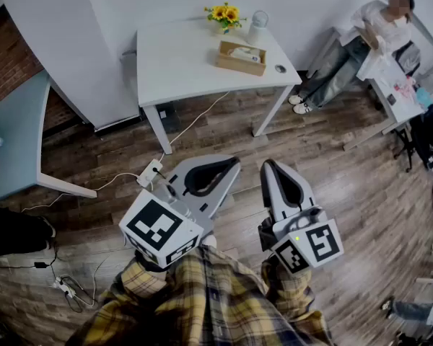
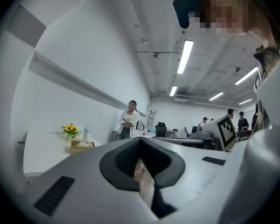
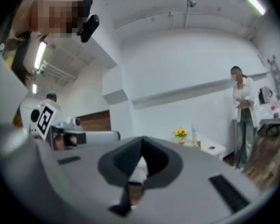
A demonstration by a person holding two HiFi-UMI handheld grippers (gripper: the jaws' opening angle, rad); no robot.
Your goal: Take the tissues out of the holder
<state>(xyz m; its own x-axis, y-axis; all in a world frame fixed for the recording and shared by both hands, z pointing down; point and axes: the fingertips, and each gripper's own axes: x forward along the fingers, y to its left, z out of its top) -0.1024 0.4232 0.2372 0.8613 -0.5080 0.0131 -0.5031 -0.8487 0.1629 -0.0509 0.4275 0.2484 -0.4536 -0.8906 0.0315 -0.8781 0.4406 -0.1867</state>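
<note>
Rectangular wooden tissue holder, white tissues showing at its top, sits near the far right corner of the smooth white table, close to sunflowers at the far edge. Plank floor, crossed by 1 white cable, separates the table's near edge from 2 grippers. Left gripper and right gripper: jaws closed together, nothing between.
</note>
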